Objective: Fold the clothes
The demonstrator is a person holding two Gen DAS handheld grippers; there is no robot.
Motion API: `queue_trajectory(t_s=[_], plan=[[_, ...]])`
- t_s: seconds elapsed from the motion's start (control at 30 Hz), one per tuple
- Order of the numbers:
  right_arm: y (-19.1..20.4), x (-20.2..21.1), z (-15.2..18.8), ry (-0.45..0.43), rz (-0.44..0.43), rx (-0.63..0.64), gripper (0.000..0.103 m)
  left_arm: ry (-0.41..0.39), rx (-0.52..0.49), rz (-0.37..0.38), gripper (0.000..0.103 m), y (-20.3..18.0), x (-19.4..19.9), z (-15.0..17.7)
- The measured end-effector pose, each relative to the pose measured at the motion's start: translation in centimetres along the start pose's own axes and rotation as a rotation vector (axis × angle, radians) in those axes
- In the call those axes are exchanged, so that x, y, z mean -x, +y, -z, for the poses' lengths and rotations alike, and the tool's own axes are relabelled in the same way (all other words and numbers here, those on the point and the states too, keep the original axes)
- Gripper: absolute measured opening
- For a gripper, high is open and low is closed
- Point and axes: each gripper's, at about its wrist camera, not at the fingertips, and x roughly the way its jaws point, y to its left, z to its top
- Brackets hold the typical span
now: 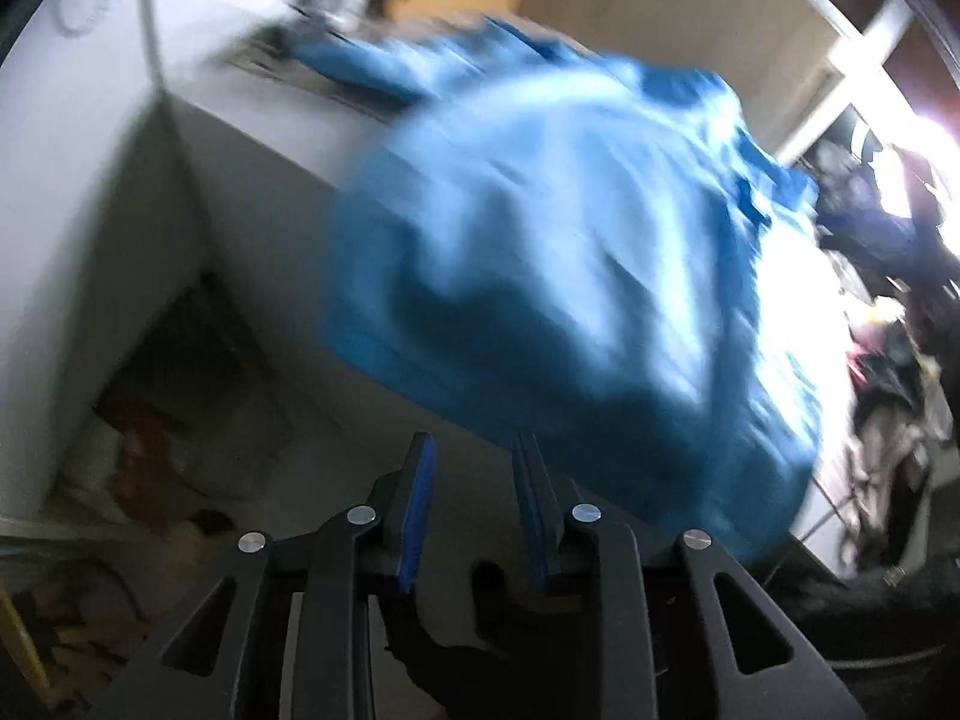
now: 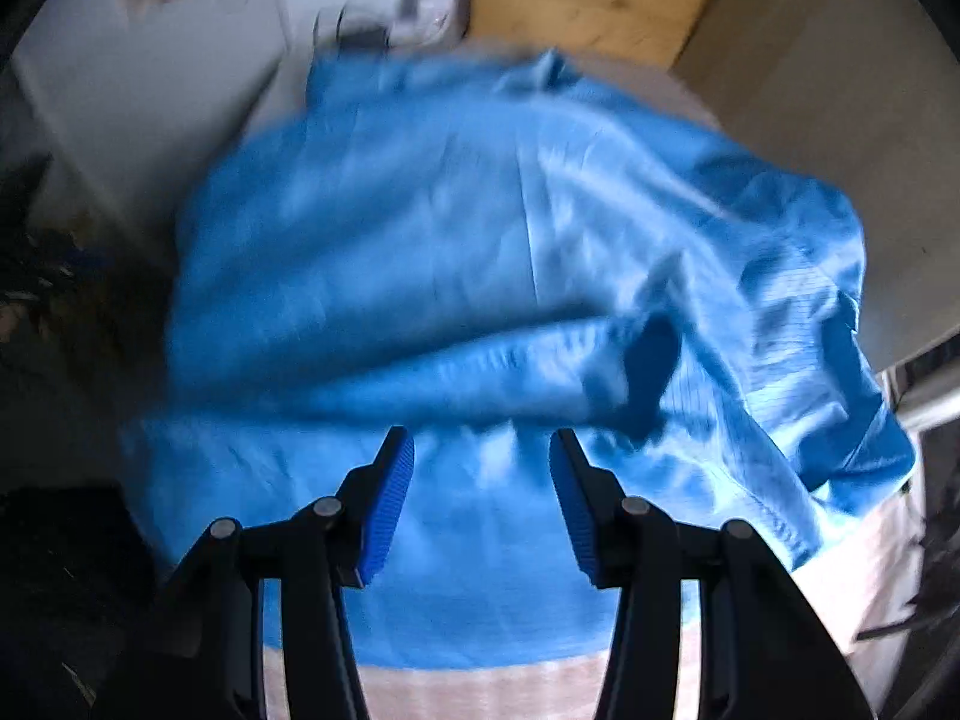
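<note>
Left gripper: the black two-finger gripper with blue ribbed pads (image 1: 474,450) has its jaws parted by a narrow gap, with nothing between them.
Left fingers: black linkage arms with silver pivot pins, tips pointing forward; the view is motion-blurred.
Right gripper: the matching black gripper with blue ribbed pads (image 2: 481,447) has its jaws spread wider, also holding nothing.
Right fingers: dark pivot pins, tips angled slightly inward.
</note>
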Motion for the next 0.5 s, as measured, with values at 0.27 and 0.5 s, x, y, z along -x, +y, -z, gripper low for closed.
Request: queue_trajectory(t_s=[0.27,0.5], plan=[[4.7,-0.2,-4.9,-0.068,0.011,-0.133,0.046,-0.017,-0.197,-0.024,0.027,3.6,-2.0,-8.6],[7.2,-2.0,-8.9,-0.038,0.039,-0.302,0.047,-0.054,-0.444,-0.034,0.042,6.1,-4.8,-19.2]])
